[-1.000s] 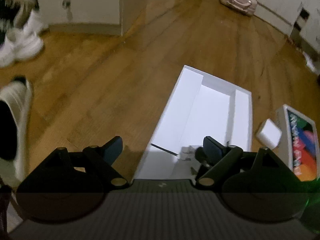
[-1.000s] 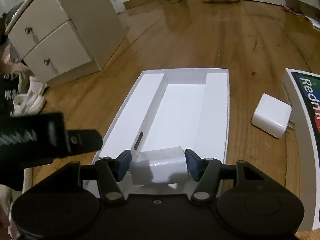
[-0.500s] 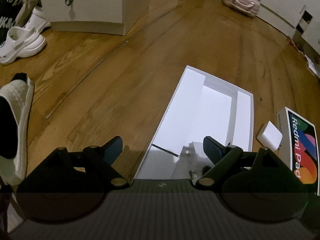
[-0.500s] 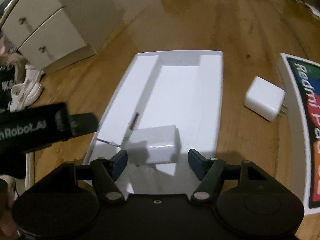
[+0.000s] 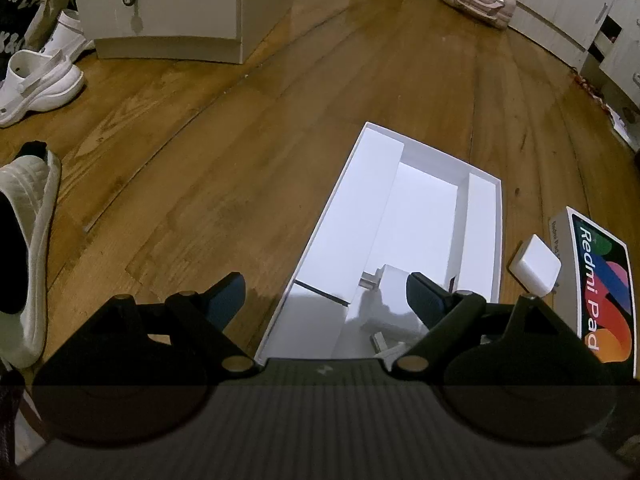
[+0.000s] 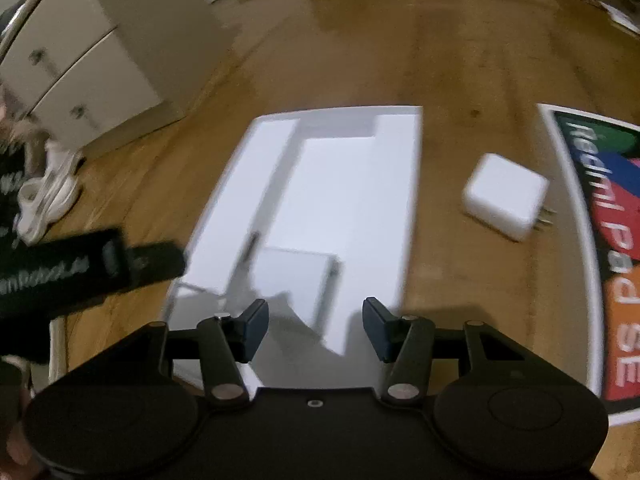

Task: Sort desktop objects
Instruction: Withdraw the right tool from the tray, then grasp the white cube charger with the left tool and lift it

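Holding left gripper [image 5: 326, 292] above the near left corner of the white open cardboard box [image 5: 352, 216], jaws standing wide apart, clamping nothing.

Holding right gripper [image 6: 316, 316] above the near end of the same box, jaws closing with a gap remaining, nothing between the pads.

Lying flat in the near end of the box's central recess, just beyond the right fingertips: white square charger block [image 6: 296, 276].

Resting on the brown wooden floor [image 6: 460, 60], between the box's right edge and the colourful printed tablet carton [image 6: 600, 240], touching neither: second white charger block [image 6: 504, 200], prongs pointing toward the carton.
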